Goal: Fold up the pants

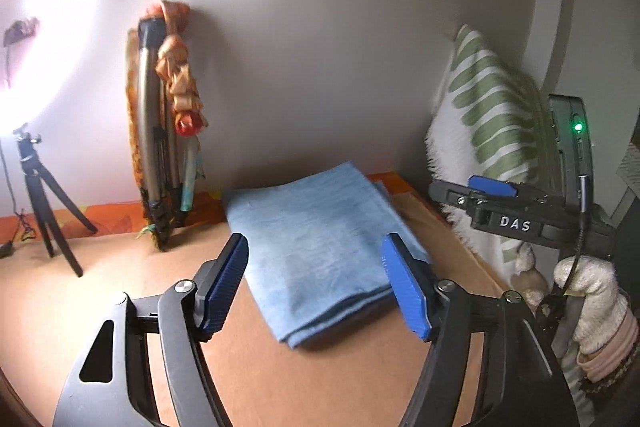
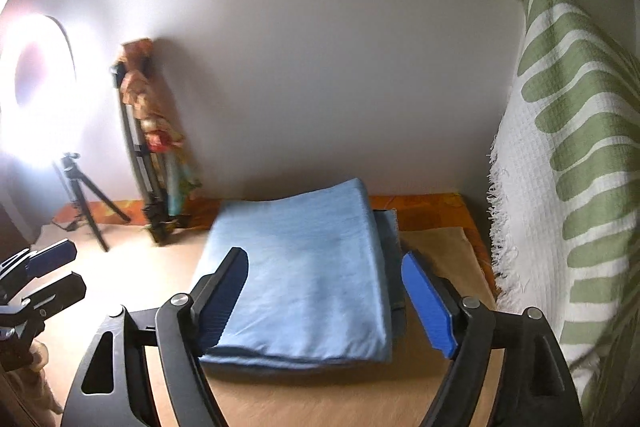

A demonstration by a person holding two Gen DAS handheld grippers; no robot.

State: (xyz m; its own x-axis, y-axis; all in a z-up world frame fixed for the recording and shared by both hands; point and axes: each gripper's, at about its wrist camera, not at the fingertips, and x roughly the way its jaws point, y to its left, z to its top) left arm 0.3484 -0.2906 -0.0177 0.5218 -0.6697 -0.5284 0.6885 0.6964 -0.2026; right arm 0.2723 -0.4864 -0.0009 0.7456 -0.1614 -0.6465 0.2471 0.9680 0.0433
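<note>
From my left gripper (image 1: 314, 285) I see the pants (image 1: 320, 247), light blue and folded into a flat rectangular stack, lying on the tan table (image 1: 120, 283) at centre frame. My blue fingers (image 1: 224, 287) stand wide apart, empty, and the near part of the stack shows through the gap between them. I cannot tell whether the tips hover above the cloth or touch it.

From my right gripper (image 2: 326, 297) the pants (image 2: 304, 275) fill the lower centre of the frame. These jaws are wide and empty too, and they frame the stack's near edge on both sides.

At the right edge of the left view the right gripper (image 1: 492, 187) shows, held in a gloved hand (image 1: 592, 299). At the left edge of the right view the left gripper (image 2: 52, 267) appears, well apart from the pants.

A green-and-white patterned cloth (image 2: 572, 155) hangs at the right. A small tripod (image 1: 40, 195) stands at the left.
</note>
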